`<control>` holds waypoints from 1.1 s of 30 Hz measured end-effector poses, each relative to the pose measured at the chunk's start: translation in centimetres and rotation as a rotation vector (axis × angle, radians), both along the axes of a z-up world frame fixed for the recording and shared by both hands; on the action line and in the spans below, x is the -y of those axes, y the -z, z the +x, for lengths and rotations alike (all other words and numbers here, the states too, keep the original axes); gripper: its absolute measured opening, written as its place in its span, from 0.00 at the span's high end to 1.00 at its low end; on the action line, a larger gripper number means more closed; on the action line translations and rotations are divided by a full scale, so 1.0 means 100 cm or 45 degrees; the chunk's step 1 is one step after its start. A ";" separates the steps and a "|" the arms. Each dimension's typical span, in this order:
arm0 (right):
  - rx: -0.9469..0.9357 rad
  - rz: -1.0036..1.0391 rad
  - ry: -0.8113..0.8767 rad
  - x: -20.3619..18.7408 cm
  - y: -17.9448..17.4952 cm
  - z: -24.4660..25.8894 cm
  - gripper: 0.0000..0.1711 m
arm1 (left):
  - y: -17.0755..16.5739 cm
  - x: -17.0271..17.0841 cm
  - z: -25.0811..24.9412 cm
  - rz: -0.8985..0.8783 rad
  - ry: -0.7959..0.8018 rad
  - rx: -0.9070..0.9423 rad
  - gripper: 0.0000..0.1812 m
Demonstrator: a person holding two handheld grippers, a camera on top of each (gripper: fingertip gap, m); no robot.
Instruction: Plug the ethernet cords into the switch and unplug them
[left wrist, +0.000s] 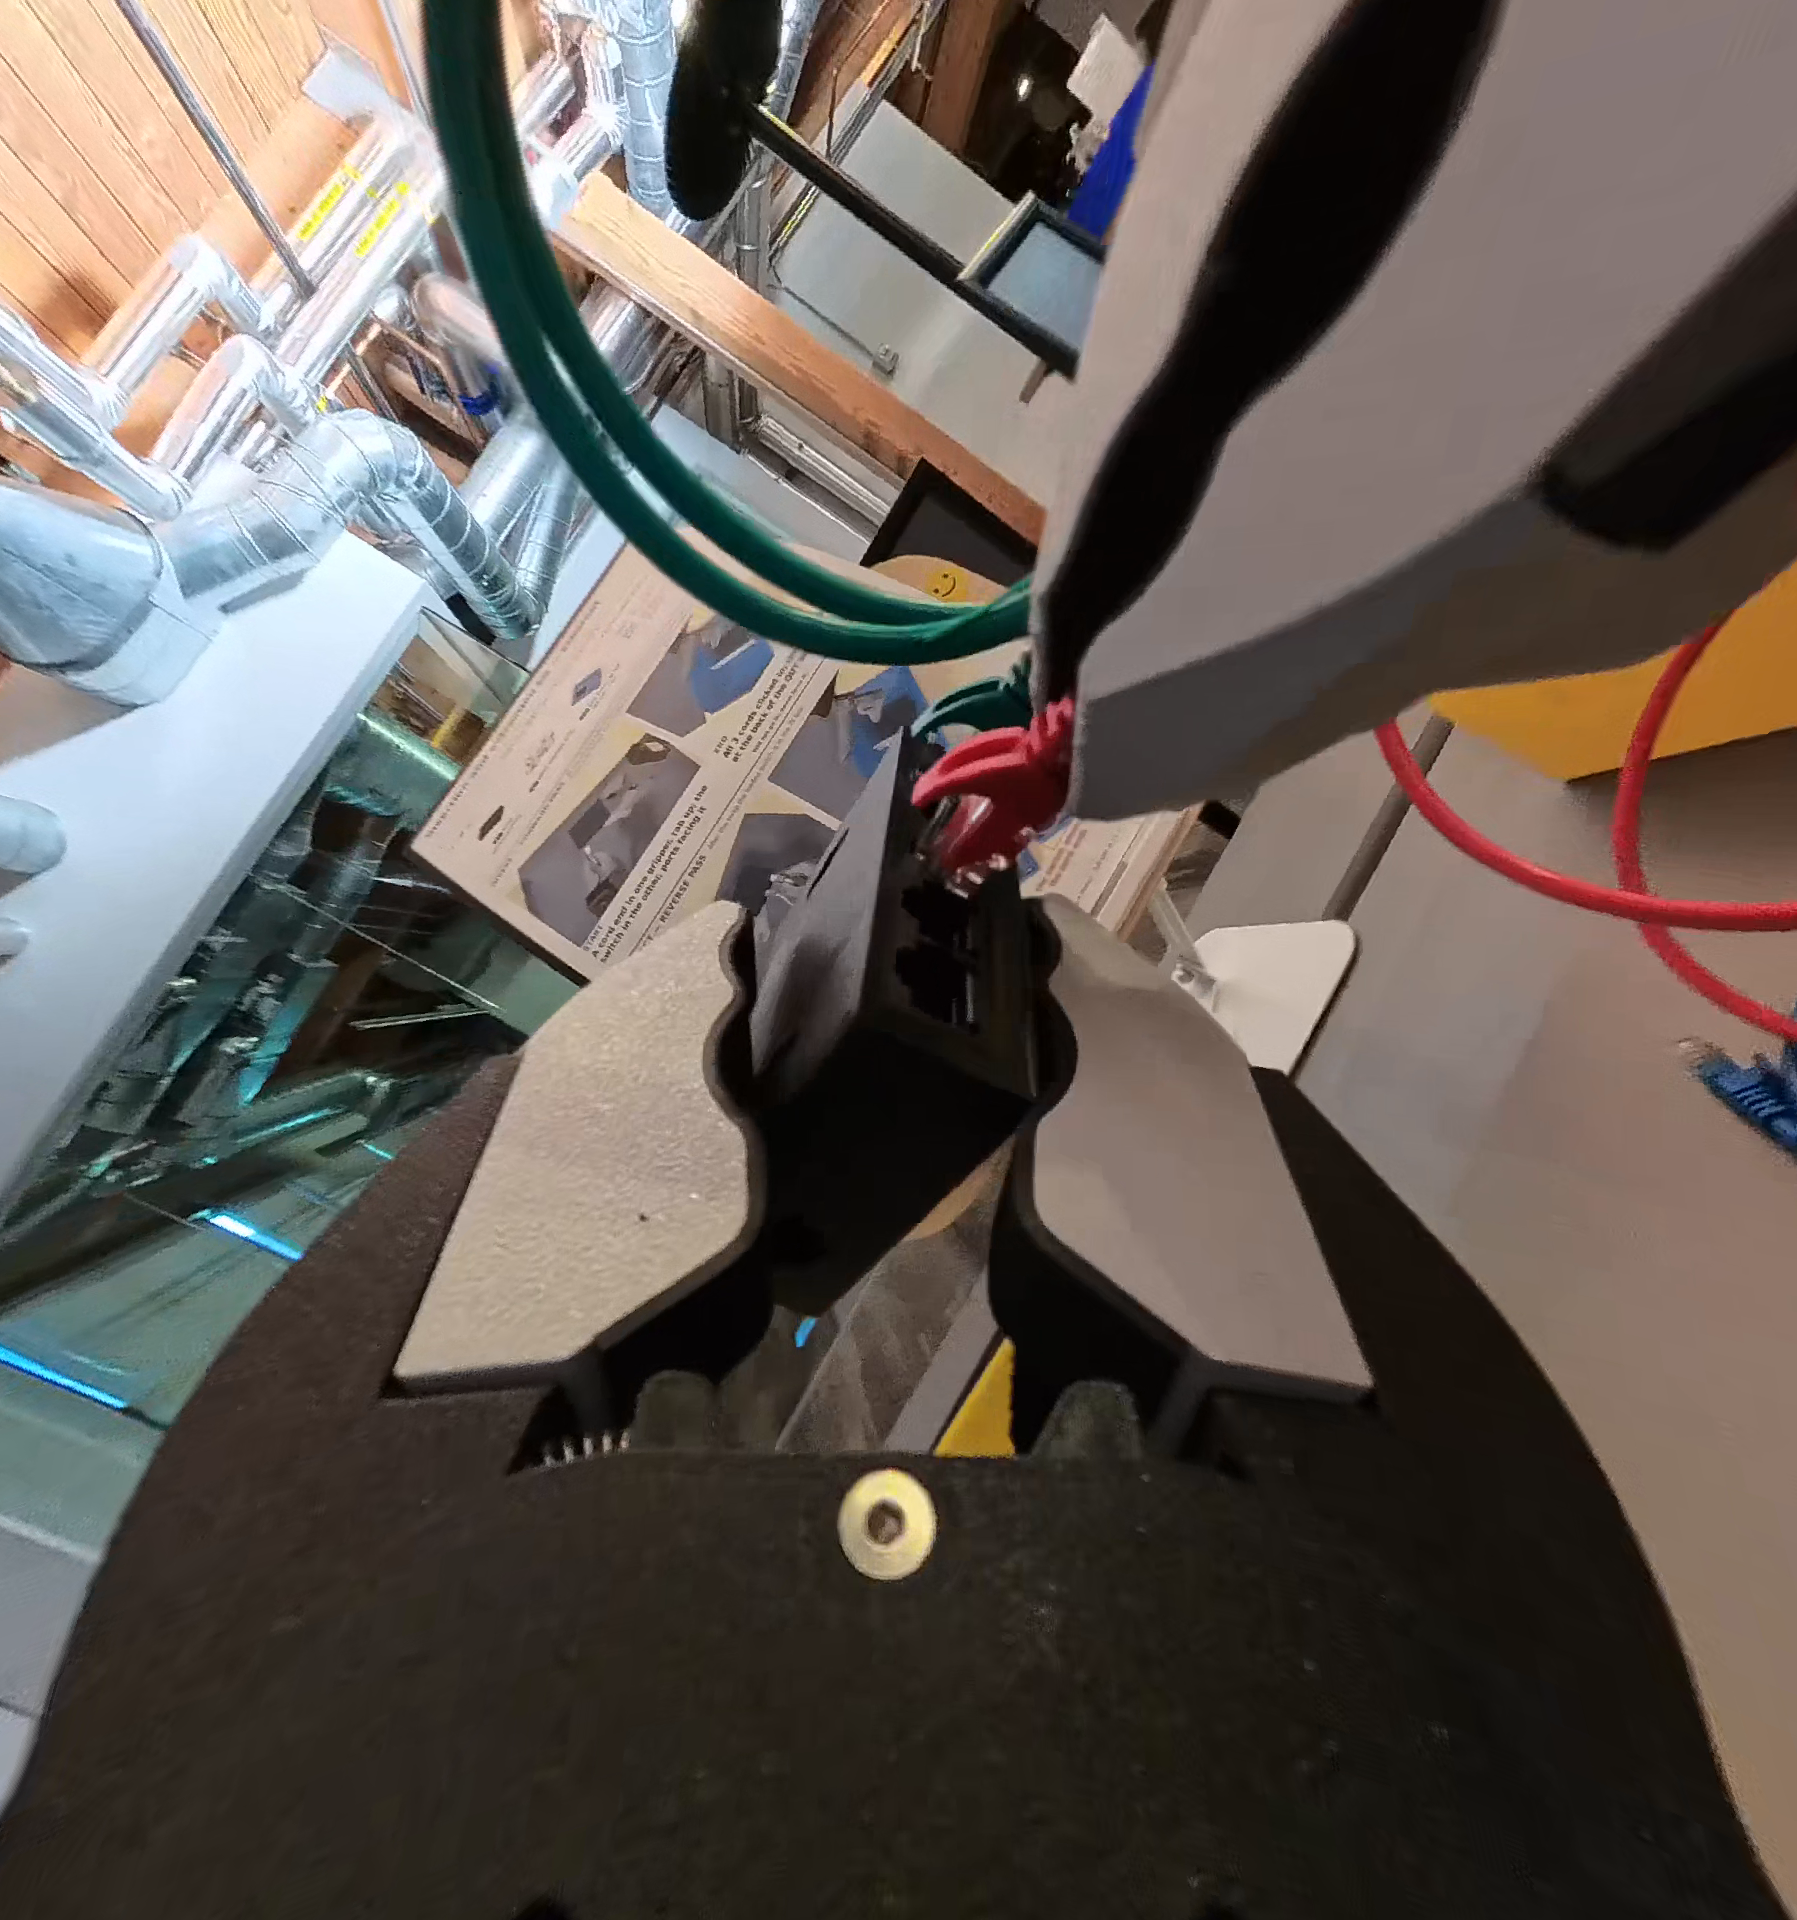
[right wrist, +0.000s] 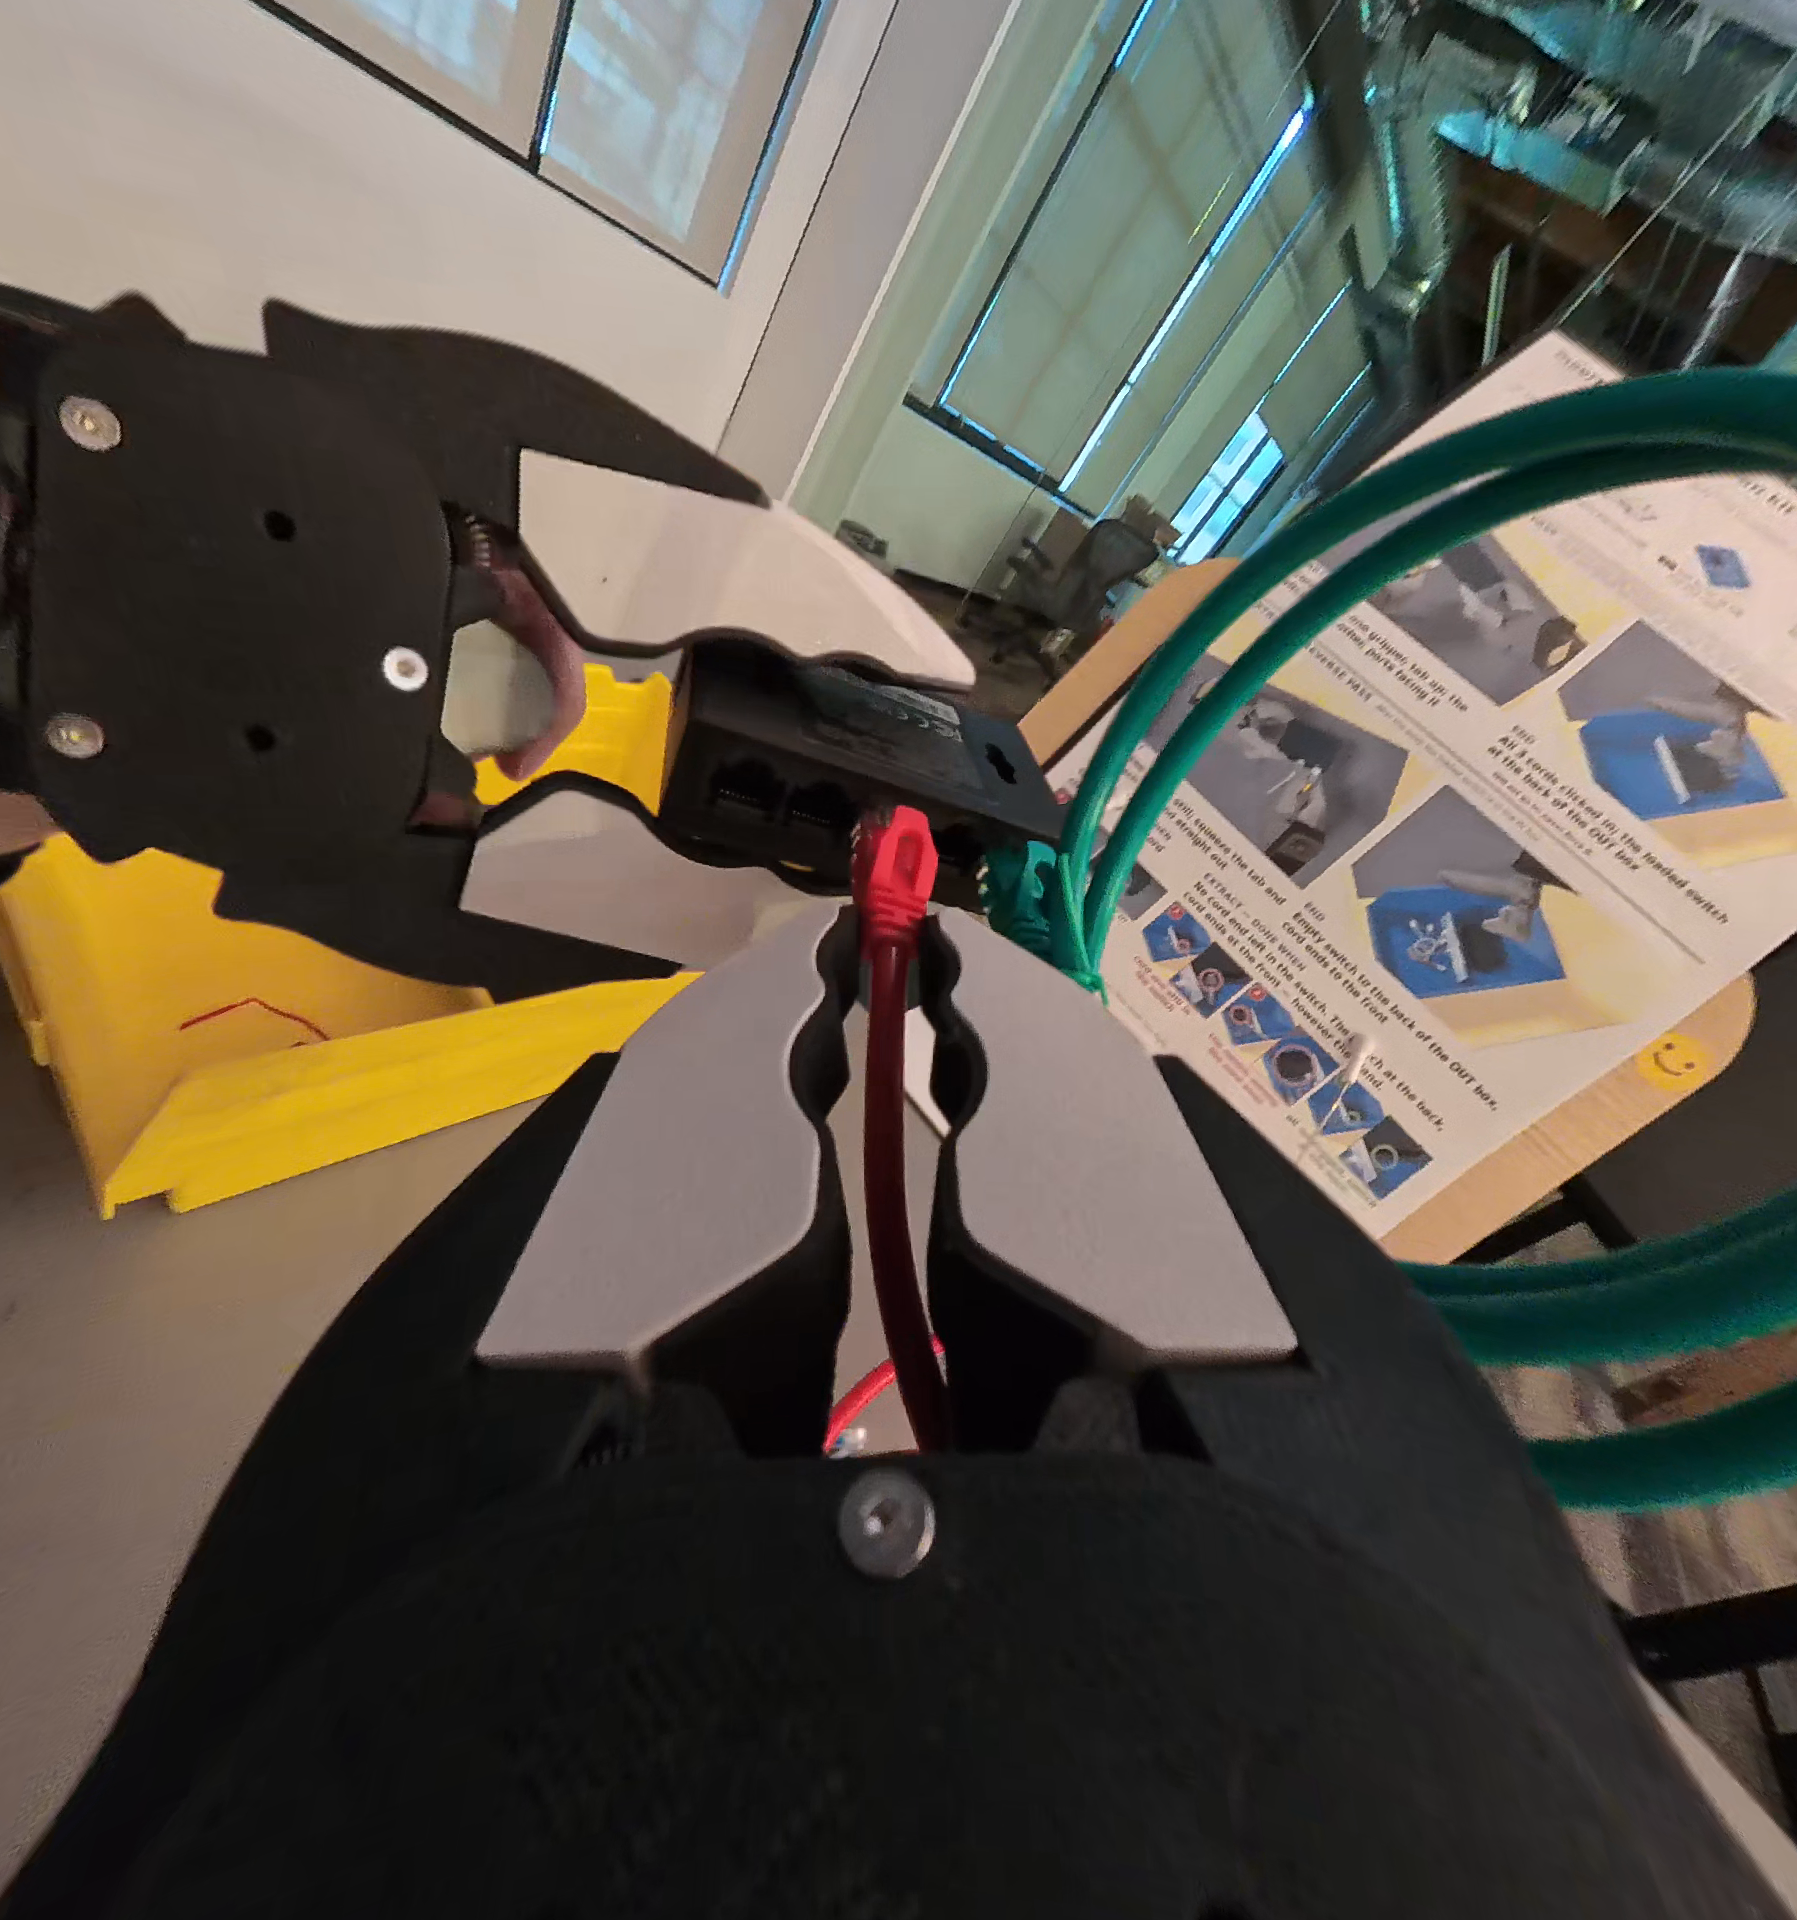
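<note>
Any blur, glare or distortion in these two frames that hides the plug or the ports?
Left wrist view: wide-angle bending, background pipes smeared; switch ports dark but readable, red plug slightly soft. Right wrist view: red plug and switch sharp, green cord soft near the edge, windows bright, no glare on the ports.

Cord plug (right wrist: 894, 862) in switch (right wrist: 852, 769), second plug (right wrist: 1024, 883) beside.
</note>
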State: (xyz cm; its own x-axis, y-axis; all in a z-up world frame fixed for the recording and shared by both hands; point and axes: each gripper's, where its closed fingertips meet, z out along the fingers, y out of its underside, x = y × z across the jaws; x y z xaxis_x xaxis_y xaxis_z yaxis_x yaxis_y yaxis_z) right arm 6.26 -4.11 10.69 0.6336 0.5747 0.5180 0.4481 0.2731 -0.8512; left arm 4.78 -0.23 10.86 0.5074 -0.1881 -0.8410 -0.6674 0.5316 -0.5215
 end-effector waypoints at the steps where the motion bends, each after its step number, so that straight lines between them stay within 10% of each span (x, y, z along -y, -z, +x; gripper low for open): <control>1: 0.007 0.025 0.008 0.000 -0.001 -0.001 0.93 | -0.002 0.001 0.000 -0.014 0.009 0.022 0.73; 20: -0.080 0.383 0.016 0.011 -0.029 0.005 0.93 | -0.035 0.050 0.008 -0.642 0.829 0.613 0.43; 33: -0.067 0.391 -0.045 0.019 -0.027 -0.003 0.93 | -0.032 0.056 0.001 -0.486 0.824 0.507 0.44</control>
State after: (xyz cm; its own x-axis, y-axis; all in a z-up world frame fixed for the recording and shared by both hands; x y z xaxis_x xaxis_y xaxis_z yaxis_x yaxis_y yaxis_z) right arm 5.97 -5.99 13.40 0.6467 0.4186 0.6376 0.3910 0.5358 -0.7484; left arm 4.91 -5.87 14.08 0.4470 -0.7774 -0.4426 -0.0213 0.4854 -0.8740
